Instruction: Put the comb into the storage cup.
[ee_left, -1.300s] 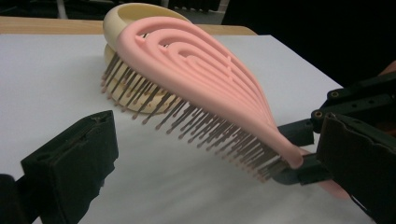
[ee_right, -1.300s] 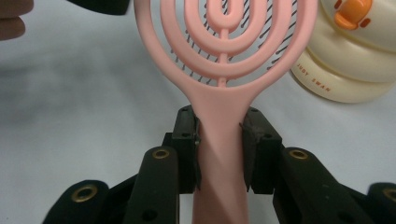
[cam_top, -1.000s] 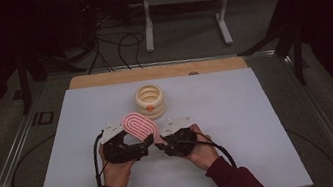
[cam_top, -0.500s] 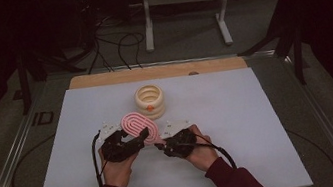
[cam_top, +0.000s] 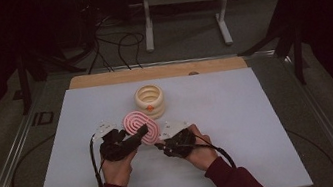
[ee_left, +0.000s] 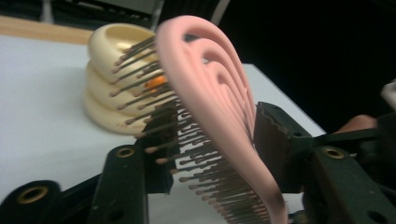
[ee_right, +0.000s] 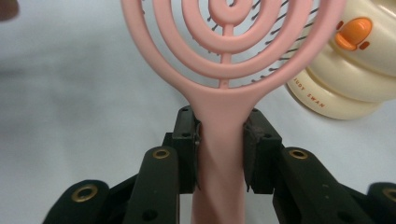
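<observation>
The pink hairbrush hangs at frame centre, just below the cream container, handle slanting lower right. Right tongs clamp the handle. Left tongs have just been closing around the head; pad contact is unclear.

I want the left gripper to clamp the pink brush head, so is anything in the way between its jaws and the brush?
Nothing visible. The pink brush head already sits between the left gripper jaws, which have just been closing; the right gripper holds its handle.
</observation>
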A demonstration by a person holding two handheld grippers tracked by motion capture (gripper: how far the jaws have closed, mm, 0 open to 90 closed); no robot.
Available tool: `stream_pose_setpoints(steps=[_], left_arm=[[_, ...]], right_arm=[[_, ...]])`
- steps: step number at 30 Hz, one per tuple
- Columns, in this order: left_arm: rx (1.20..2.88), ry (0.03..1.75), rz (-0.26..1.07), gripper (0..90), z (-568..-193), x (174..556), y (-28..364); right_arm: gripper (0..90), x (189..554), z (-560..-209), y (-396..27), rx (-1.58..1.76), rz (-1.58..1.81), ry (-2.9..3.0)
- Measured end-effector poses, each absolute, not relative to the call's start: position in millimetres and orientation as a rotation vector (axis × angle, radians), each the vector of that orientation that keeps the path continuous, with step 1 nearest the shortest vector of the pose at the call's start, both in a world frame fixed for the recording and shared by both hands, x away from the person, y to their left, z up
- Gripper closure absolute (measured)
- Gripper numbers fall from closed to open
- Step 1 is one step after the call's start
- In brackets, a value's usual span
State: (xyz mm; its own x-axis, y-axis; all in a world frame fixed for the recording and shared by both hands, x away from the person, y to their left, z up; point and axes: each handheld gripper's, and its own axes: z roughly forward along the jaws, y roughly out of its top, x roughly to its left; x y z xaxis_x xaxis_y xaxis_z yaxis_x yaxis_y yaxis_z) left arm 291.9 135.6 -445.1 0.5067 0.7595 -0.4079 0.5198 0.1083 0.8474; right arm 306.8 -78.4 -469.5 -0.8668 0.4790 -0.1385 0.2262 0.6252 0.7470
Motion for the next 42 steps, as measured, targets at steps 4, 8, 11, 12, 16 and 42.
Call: stream_pose_setpoints(steps=[4,8,11,12,16,42], left_arm=[[1.545,1.115,0.24,56.7,-440,291,133],[1.548,1.075,0.235,59.9,-433,290,129],[1.55,1.05,0.231,62.6,-429,289,125],[1.554,1.043,0.242,62.7,-428,288,123],[1.573,1.017,0.258,63.6,-423,287,118],[1.561,1.027,0.297,64.7,-418,289,127]], right_arm=[[70.1,307,-470,-79,0.575,1.102,2.528],[69.9,309,-470,-80,0.601,1.155,2.508],[69.6,310,-469,-80,0.608,1.171,2.494],[69.4,309,-469,-80,0.621,1.181,2.49],[66.2,310,-468,-81,0.629,1.2,2.471],[14.8,313,-460,-98,0.729,1.352,2.417]])
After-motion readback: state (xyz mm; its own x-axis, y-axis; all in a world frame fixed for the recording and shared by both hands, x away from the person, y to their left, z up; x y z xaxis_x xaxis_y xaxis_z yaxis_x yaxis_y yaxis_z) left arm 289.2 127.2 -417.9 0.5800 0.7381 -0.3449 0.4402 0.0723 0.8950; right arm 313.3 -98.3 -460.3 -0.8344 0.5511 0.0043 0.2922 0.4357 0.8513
